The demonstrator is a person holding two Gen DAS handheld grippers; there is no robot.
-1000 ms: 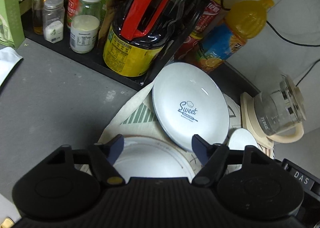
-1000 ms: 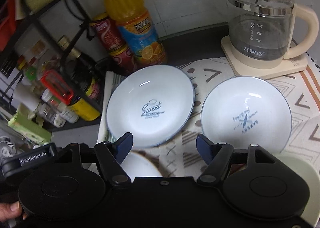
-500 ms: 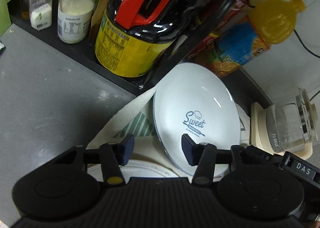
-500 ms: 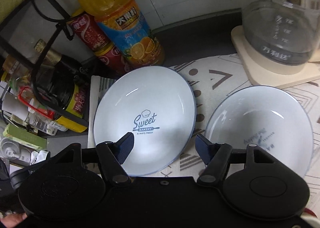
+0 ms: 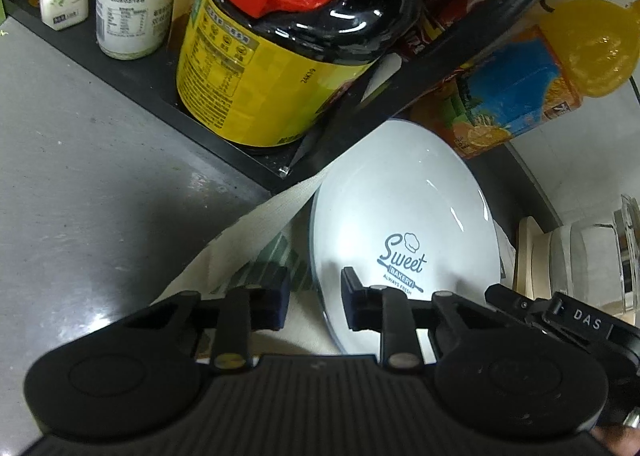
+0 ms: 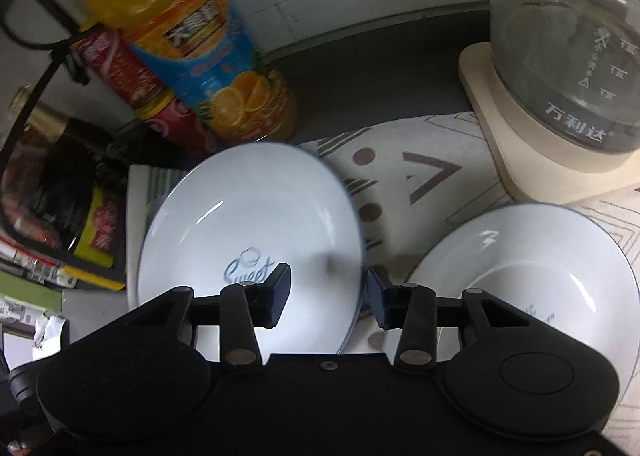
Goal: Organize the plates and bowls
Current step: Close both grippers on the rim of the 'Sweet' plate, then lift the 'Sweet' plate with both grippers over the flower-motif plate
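A white plate printed "Sweet Bakery" (image 5: pixel 400 212) lies on a patterned cloth (image 6: pixel 424 176), close to a black rack. My left gripper (image 5: pixel 314 290) straddles the plate's left rim. Its jaws are closing, with the rim between them and neither pad pressing on it. My right gripper (image 6: pixel 328 290) straddles the same plate (image 6: pixel 248 216) at its right rim. Those jaws are closing too, the right pad near the rim and the left pad over the plate's inside. A second white plate (image 6: pixel 536 276) lies to the right on the cloth.
A big dark bottle with a yellow label (image 5: pixel 272 56) stands on the black rack (image 5: pixel 120 68) just behind the plate. Beside it are an orange juice bottle (image 6: pixel 192 56) and red cans (image 6: pixel 128 72). A glass kettle (image 6: pixel 568 72) stands at the back right. Grey counter (image 5: pixel 80 184) lies to the left.
Both grippers came down and forward onto the Sweet Bakery plate, and their jaws narrowed around its opposite rims. The nearer white plate dropped out of the left wrist view.
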